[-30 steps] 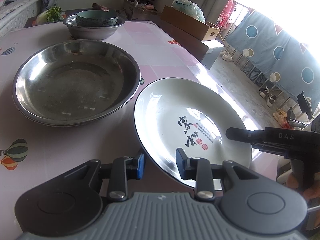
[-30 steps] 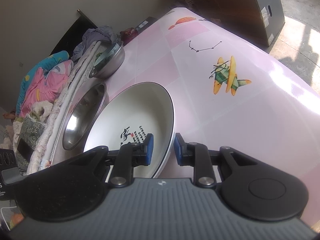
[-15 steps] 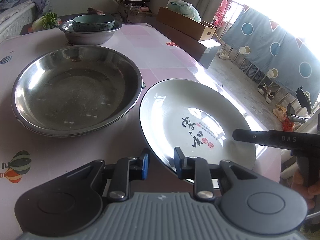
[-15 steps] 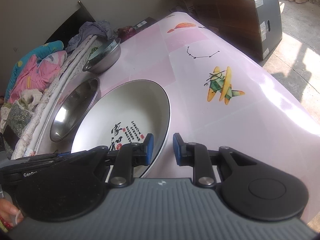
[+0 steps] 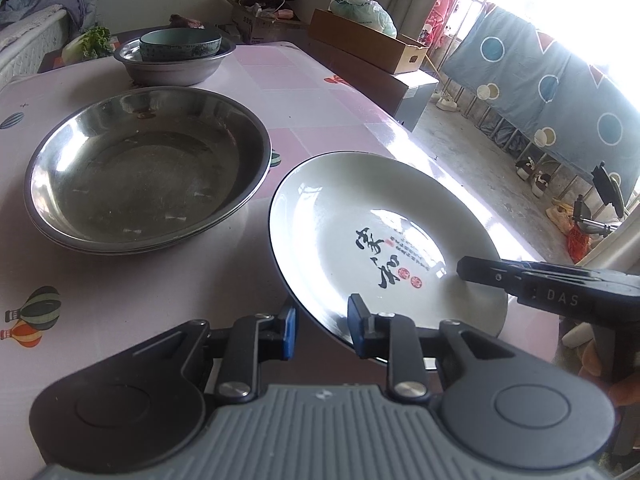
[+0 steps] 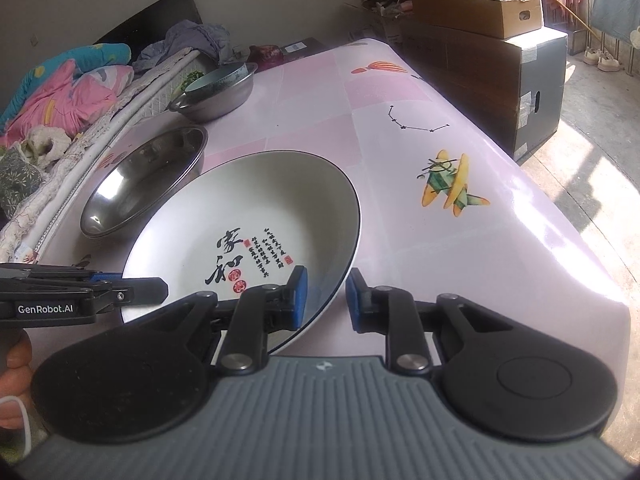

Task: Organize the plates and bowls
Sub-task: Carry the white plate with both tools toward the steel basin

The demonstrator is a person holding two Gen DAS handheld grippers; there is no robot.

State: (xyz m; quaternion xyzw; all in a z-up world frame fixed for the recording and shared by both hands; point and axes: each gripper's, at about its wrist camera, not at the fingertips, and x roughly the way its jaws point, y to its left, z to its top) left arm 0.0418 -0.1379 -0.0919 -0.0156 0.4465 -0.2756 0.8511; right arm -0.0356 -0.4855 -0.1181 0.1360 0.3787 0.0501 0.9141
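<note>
Glossy round white plate (image 5: 360,216), rim clamped between left gripper (image 5: 322,330) and right gripper (image 6: 326,294) pads.

Background stuff I can see from here: pink tabletop (image 5: 312,108) with little balloon and plane prints, a cardboard box (image 6: 476,14) with a plastic bag in it sitting on a dark cabinet (image 6: 492,80), bedding (image 6: 60,92) piled up beside it, blue patterned cloth (image 5: 560,92) hanging by the window.

One white plate (image 5: 384,236), two steel basins (image 5: 148,168), one bowl (image 5: 180,42).
</note>
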